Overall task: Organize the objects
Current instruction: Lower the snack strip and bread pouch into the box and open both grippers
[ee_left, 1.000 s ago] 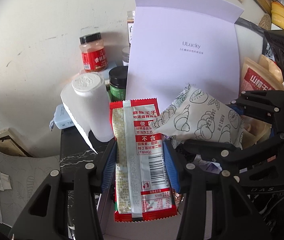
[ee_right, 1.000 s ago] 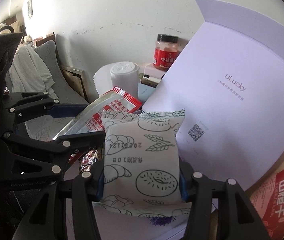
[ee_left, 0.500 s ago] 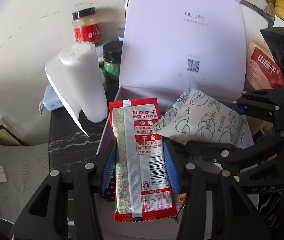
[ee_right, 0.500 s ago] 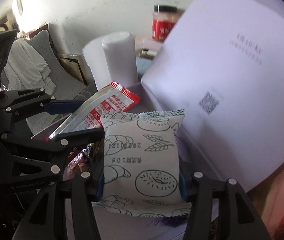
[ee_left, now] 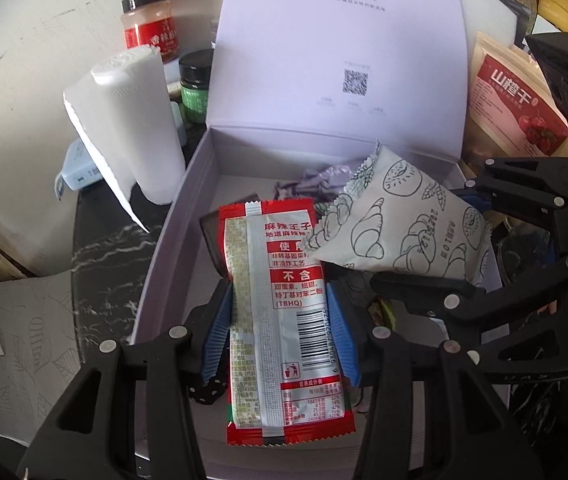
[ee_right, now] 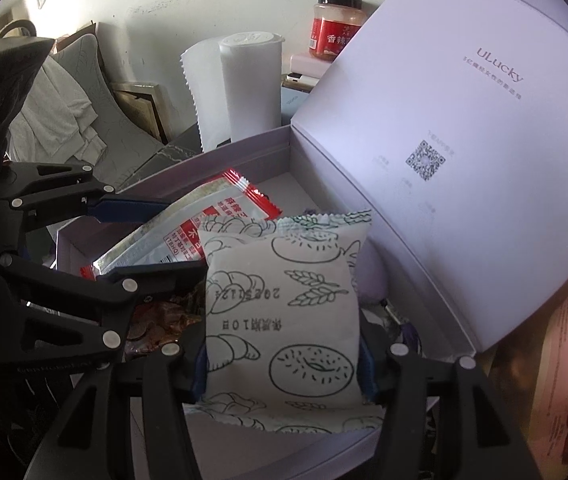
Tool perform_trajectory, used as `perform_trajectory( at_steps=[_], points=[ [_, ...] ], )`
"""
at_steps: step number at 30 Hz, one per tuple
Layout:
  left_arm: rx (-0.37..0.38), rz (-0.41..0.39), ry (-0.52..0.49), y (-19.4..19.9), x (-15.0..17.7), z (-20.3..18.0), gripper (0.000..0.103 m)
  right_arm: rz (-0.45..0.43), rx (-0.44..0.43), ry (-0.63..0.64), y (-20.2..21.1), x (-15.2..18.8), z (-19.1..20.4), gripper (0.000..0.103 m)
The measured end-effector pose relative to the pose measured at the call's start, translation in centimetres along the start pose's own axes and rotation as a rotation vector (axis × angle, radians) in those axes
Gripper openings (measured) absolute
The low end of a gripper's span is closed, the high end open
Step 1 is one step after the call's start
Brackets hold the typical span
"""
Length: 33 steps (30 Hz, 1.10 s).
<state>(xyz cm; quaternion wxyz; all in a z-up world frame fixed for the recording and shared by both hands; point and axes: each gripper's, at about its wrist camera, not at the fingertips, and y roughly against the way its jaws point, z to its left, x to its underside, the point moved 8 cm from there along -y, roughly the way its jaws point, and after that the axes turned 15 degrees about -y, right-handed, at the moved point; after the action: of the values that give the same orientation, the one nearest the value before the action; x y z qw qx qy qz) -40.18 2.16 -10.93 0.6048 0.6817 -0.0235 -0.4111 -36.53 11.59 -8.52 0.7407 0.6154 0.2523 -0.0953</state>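
My left gripper (ee_left: 279, 320) is shut on a red and silver snack packet (ee_left: 279, 304) and holds it over the open lavender box (ee_left: 171, 240). My right gripper (ee_right: 284, 360) is shut on a white pastry packet with bread drawings (ee_right: 284, 312), also over the box (ee_right: 251, 148). In the left wrist view the pastry packet (ee_left: 404, 232) overlaps the red packet's right edge. In the right wrist view the red packet (ee_right: 203, 224) lies to the left. Small wrapped snacks (ee_left: 312, 184) lie inside the box.
The box lid (ee_left: 336, 52) stands upright at the back. A white paper towel roll (ee_left: 131, 120), a red-labelled jar (ee_left: 147, 24) and a green jar (ee_left: 195, 84) stand left of the box. A red snack bag (ee_left: 516, 100) stands to the right. The surface is dark marble (ee_left: 103, 256).
Both grippers have moved forward and tilted down over the box with their packets. The box interior now shows, where only the lid showed a second ago.
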Motion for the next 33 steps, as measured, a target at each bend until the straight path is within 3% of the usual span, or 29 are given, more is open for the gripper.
perform_trajectory(
  at_steps=[11,14,21,28,33],
  points=[
    [-0.015,-0.001,0.007,0.5,0.9,-0.4,0.05,0.009,0.017,-0.033,0.5,0.8,-0.5,0.058],
    [-0.044,-0.003,0.008,0.6,0.9,-0.1,0.051,-0.001,0.024,-0.033,0.8,0.6,-0.7,0.063],
    [-0.138,0.008,0.008,1.0,1.0,0.8,0.051,-0.066,0.09,0.012,1.1,0.0,-0.3,0.064],
    [-0.128,-0.007,0.027,1.6,1.0,0.6,0.052,-0.064,0.092,0.03,1.3,0.1,0.4,0.064],
    [-0.153,-0.017,0.044,2.5,1.1,0.4,0.067,-0.065,0.097,0.027,1.7,0.3,0.5,0.066]
  ],
)
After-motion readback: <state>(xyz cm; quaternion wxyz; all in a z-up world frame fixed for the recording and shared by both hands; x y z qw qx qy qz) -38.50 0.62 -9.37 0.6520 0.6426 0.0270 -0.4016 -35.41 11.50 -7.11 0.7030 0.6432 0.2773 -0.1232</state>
